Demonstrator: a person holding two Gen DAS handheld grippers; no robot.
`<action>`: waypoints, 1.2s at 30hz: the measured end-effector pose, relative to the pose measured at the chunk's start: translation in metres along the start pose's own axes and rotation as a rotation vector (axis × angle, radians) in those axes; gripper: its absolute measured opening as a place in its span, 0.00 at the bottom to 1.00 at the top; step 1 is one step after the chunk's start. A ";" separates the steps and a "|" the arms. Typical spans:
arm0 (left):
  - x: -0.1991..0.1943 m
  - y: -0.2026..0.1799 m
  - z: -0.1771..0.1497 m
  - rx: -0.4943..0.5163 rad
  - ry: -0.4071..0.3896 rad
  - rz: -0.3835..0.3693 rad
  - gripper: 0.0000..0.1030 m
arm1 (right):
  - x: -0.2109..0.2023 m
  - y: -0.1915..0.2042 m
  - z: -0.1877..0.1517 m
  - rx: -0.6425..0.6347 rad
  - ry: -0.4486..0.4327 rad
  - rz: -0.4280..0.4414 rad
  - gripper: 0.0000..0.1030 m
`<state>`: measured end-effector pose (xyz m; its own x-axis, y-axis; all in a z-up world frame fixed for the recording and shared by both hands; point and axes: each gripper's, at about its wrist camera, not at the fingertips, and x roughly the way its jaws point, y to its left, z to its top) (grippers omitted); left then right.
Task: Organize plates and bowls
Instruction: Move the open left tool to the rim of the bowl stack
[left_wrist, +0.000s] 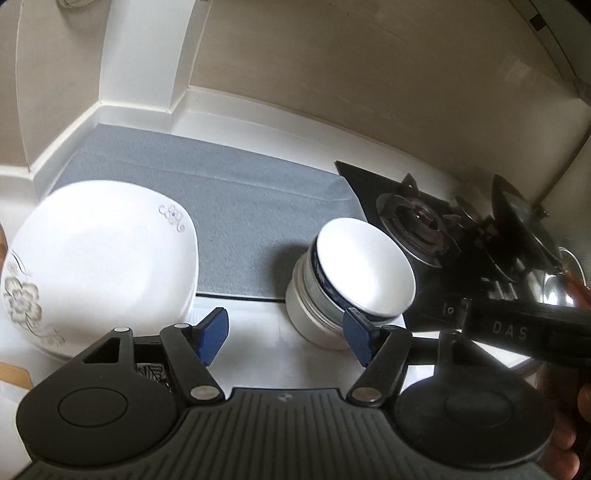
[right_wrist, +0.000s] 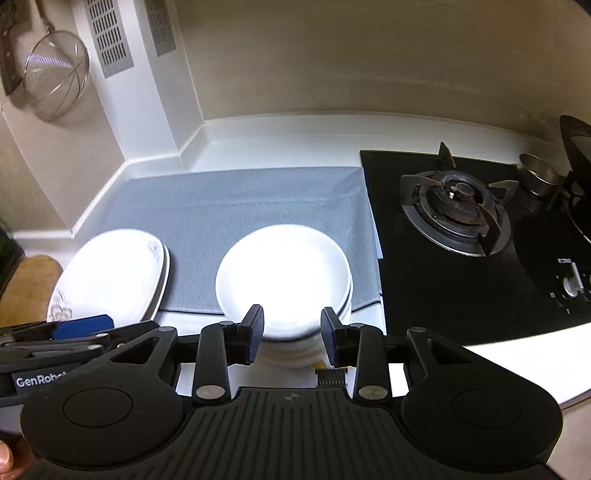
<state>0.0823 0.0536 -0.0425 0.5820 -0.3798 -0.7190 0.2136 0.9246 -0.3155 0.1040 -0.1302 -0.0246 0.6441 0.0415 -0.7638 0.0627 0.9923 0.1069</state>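
A stack of white bowls (left_wrist: 354, 273) with blue rims stands at the front edge of the grey mat (left_wrist: 221, 206), tilted in the left wrist view. The same stack (right_wrist: 284, 277) sits just beyond my right gripper (right_wrist: 291, 338), which is open and empty with a finger on each side of the stack's near base. A stack of white flower-patterned plates (left_wrist: 99, 258) lies at the left; it also shows in the right wrist view (right_wrist: 114, 273). My left gripper (left_wrist: 286, 338) is open and empty between plates and bowls.
A black gas hob (right_wrist: 458, 236) with a burner lies right of the mat. A small metal cup (right_wrist: 535, 177) stands behind it. A wire strainer (right_wrist: 55, 74) hangs on the left wall. A wooden board (right_wrist: 29, 284) lies at far left.
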 end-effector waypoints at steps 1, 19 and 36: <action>0.000 0.000 -0.002 -0.003 0.000 -0.004 0.72 | -0.002 0.002 -0.002 -0.003 0.004 -0.005 0.35; 0.007 -0.014 0.002 0.065 -0.068 0.099 0.86 | 0.001 -0.008 -0.005 0.028 0.005 -0.002 0.35; 0.035 -0.039 0.046 -0.005 -0.114 0.179 0.87 | 0.055 -0.064 0.053 0.014 0.000 0.147 0.41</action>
<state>0.1308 0.0058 -0.0267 0.6954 -0.2037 -0.6891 0.0952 0.9766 -0.1926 0.1756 -0.1974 -0.0397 0.6472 0.1864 -0.7391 -0.0218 0.9738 0.2265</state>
